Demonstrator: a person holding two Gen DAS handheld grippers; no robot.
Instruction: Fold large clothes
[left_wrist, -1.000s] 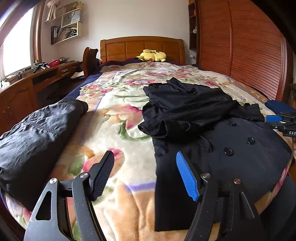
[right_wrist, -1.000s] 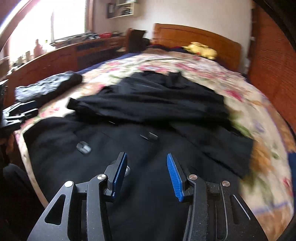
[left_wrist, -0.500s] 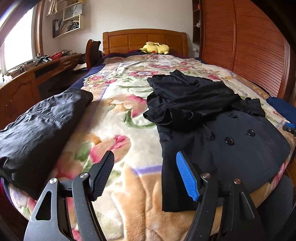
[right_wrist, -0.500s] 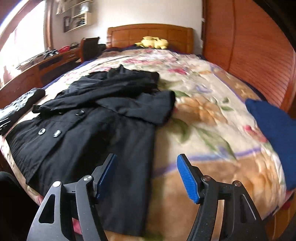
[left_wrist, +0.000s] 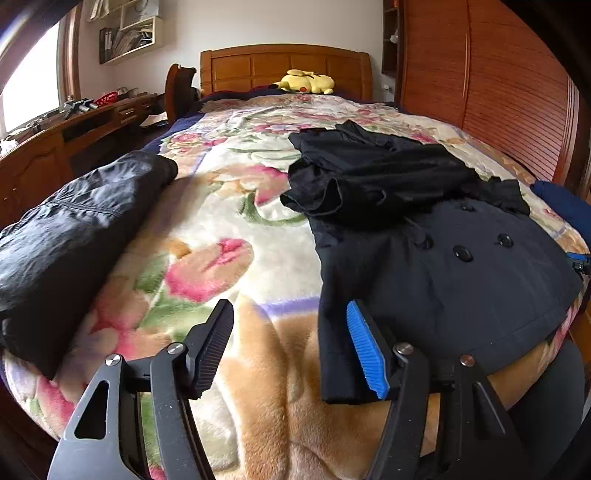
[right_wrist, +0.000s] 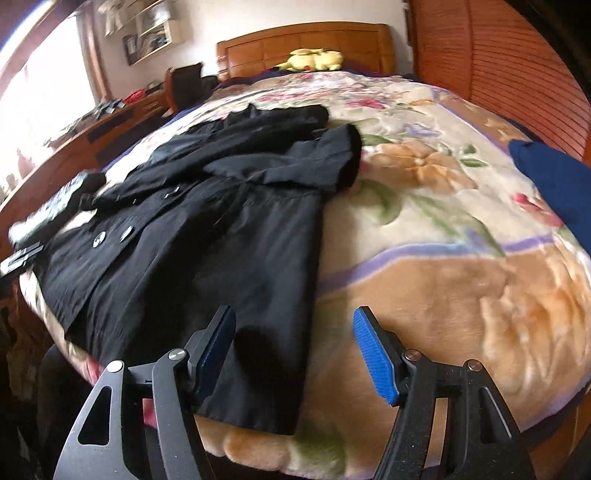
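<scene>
Coat (left_wrist: 436, 280) hem at bed (left_wrist: 258, 413) edge; left tongs (left_wrist: 291, 349), right tongs (right_wrist: 295, 350) both agape, empty, blanket free betw.

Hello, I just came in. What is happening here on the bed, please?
A person is holding two grippers over a bed to fold clothes. The black coat lies spread on the floral blanket with its sleeves crossed over the chest. The left gripper hovers open near one bottom corner, the right gripper open near the other. Neither holds anything. A dark jacket already lies bundled at the left edge.
</scene>
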